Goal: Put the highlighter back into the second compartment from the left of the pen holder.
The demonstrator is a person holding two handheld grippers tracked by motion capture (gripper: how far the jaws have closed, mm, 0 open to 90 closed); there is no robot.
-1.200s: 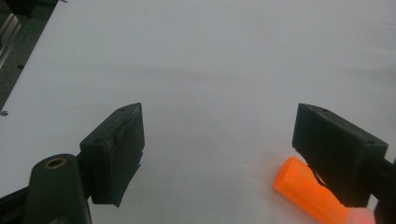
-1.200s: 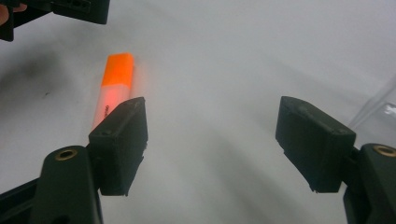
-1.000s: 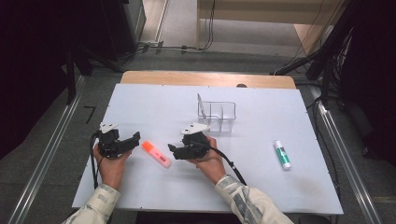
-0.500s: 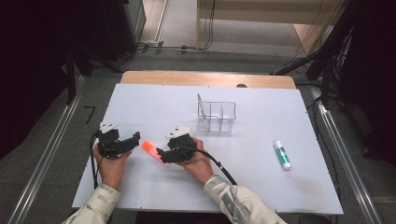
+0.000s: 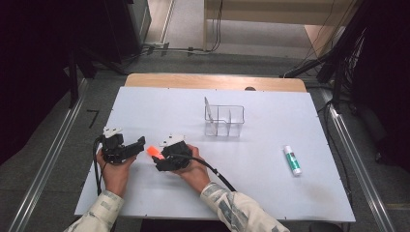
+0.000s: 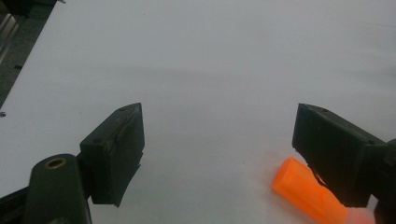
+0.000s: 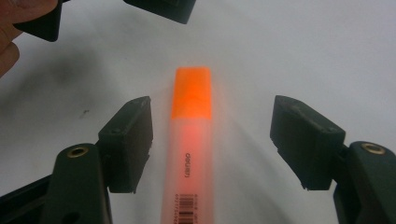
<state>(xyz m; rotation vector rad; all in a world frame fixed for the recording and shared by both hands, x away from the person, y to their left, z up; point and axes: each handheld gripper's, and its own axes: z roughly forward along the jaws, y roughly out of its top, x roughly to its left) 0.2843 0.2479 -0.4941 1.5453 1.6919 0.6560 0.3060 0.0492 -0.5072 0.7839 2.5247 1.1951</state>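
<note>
An orange highlighter [image 7: 191, 140] with a translucent body lies flat on the white table [image 5: 270, 183]. My right gripper [image 7: 212, 105] is low over it with a jaw on each side. The jaws have just been closing, but gaps remain on both sides and neither pad touches the pen. From above, the right gripper [image 5: 162, 155] points left and covers most of the highlighter [image 5: 153, 152], leaving the orange cap showing. My left gripper [image 5: 138, 147] stands open just left of that cap. Its own view shows the left gripper [image 6: 219, 121] holding nothing, with the highlighter [image 6: 306, 191] beside one jaw.
A clear plastic divided holder [image 5: 225, 121] stands at the table's middle back. A white glue stick with a green cap [image 5: 292, 160] lies at the right. The left gripper's jaw [image 7: 163, 9] and a finger [image 7: 9, 46] sit just beyond the highlighter's cap.
My right hand has moved left and slightly down, from beside the highlighter to over it, hiding most of the pen. The left hand has stayed put.
</note>
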